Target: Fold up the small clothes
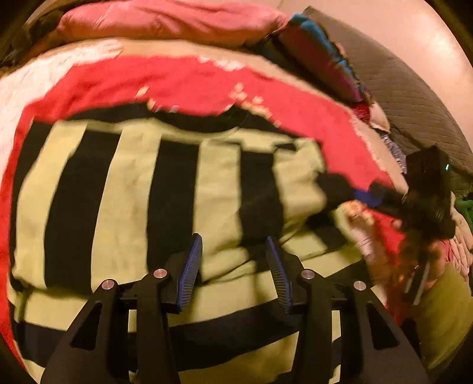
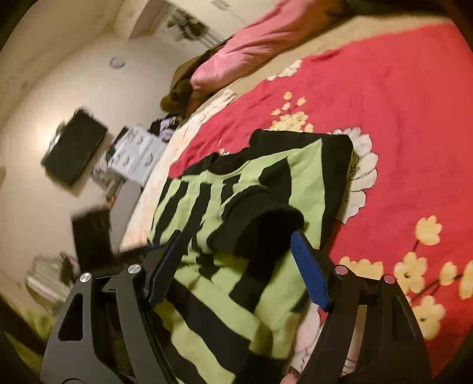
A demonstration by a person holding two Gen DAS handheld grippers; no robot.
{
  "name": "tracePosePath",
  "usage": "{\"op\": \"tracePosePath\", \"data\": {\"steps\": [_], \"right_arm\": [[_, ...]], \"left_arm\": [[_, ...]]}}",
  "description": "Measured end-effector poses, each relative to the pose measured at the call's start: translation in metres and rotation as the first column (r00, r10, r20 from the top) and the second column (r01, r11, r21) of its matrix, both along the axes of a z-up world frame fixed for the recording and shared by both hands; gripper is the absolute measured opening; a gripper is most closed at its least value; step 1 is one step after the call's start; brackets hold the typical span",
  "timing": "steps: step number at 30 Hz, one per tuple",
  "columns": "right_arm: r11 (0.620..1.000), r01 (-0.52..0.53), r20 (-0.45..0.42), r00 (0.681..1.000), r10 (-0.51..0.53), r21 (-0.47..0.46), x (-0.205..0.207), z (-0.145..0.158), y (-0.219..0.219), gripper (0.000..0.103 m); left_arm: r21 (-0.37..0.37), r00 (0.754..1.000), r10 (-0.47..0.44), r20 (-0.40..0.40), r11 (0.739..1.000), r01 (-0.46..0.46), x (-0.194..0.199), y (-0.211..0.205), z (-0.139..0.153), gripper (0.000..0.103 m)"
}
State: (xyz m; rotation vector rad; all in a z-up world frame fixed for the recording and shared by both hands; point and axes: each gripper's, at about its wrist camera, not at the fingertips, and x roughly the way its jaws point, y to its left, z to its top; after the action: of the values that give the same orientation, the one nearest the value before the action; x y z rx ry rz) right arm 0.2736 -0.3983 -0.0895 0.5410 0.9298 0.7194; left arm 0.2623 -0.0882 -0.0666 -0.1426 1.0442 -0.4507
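Observation:
A small green-and-black striped sweater [image 1: 165, 203] lies on a red flowered bedspread [image 1: 183, 82]. My left gripper [image 1: 233, 245] is open just above the sweater's body, holding nothing. The right gripper [image 1: 363, 195] shows in the left wrist view at the sweater's right side, blurred. In the right wrist view the sweater [image 2: 260, 189] lies partly folded, with a black sleeve cuff [image 2: 266, 230] lying over it. My right gripper [image 2: 239, 248] is open, its blue pads on either side of the cuff with gaps.
A pink pillow [image 1: 165, 20] and a blue-and-purple cushion [image 1: 319, 56] lie at the bed's far end. A grey mat [image 1: 408, 97] lies on the floor. Dark boxes [image 2: 74, 147] and a pile of things [image 2: 136, 150] sit on the floor beside the bed [image 2: 159, 189].

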Motion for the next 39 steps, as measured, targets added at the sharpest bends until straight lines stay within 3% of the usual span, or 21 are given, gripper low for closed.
{"op": "tracePosePath", "data": {"steps": [5,7,11,15,16,17,18,19,22,27,30,33,34,37,39], "right_arm": [[0.985,-0.11,0.069,0.99,0.12,-0.136,-0.005,0.012,0.025,0.067],[0.964,-0.155,0.082,0.981,0.176,-0.218,-0.006,0.011,0.041,0.067],[0.911,-0.189,0.105,0.965,0.242,-0.367,-0.005,0.004,0.058,0.067],[0.875,-0.179,0.125,0.958,0.26,-0.449,0.004,-0.002,0.069,0.067],[0.877,-0.19,0.129,0.954,0.271,-0.442,0.002,-0.001,0.069,0.061],[0.877,-0.207,0.132,0.948,0.29,-0.434,0.002,0.0,0.07,0.028],[0.876,-0.242,0.137,0.936,0.325,-0.418,-0.001,0.002,0.07,0.011],[0.88,-0.269,0.143,0.927,0.347,-0.393,-0.004,0.006,0.067,0.003],[0.871,-0.304,0.139,0.914,0.381,-0.387,-0.014,0.01,0.06,0.003],[0.852,-0.286,0.069,0.935,0.349,-0.438,-0.018,-0.012,0.051,0.003],[0.863,-0.256,0.058,0.949,0.311,-0.436,-0.021,-0.016,0.05,0.003],[0.882,-0.226,0.052,0.961,0.271,-0.414,-0.027,-0.007,0.047,0.019],[0.893,-0.213,0.054,0.966,0.254,-0.396,-0.032,0.0,0.043,0.03],[0.917,-0.162,0.104,0.971,0.213,-0.365,-0.049,0.021,0.037,0.032],[0.926,-0.111,0.162,0.97,0.179,-0.361,-0.057,0.039,0.038,0.032]], "left_arm": [[-0.04,0.999,-0.046,-0.013,0.998,0.046,0.028,-0.027,0.012,0.04],[-0.042,0.996,-0.069,-0.055,0.997,0.067,0.044,-0.042,0.004,0.035],[-0.054,0.981,-0.135,-0.141,0.99,0.129,0.067,-0.07,-0.017,0.035],[-0.034,0.976,-0.112,-0.189,0.994,0.108,0.081,-0.081,-0.038,0.035],[-0.036,0.975,-0.104,-0.195,0.994,0.099,0.085,-0.081,-0.041,0.035],[-0.037,0.975,-0.099,-0.199,0.995,0.094,0.088,-0.082,-0.043,0.035],[-0.039,0.975,-0.096,-0.199,0.995,0.09,0.091,-0.082,-0.043,0.035],[-0.044,0.976,-0.093,-0.199,0.995,0.086,0.092,-0.081,-0.044,0.035],[-0.066,0.976,-0.078,-0.204,0.996,0.066,0.097,-0.08,-0.046,0.035],[-0.051,0.978,-0.073,-0.196,0.997,0.064,0.097,-0.085,-0.052,0.035],[-0.054,0.98,-0.08,-0.184,0.996,0.071,0.096,-0.084,-0.05,0.035],[-0.109,0.984,-0.111,-0.138,0.989,0.096,0.087,-0.075,-0.04,0.041],[-0.132,0.987,-0.11,-0.118,0.987,0.094,0.082,-0.067,-0.033,0.044],[-0.12,0.997,-0.06,-0.058,0.991,0.052,0.063,-0.038,-0.013,0.045],[-0.049,1.0,-0.007,-0.013,0.999,0.007,0.048,-0.019,-0.003,0.046]]}}
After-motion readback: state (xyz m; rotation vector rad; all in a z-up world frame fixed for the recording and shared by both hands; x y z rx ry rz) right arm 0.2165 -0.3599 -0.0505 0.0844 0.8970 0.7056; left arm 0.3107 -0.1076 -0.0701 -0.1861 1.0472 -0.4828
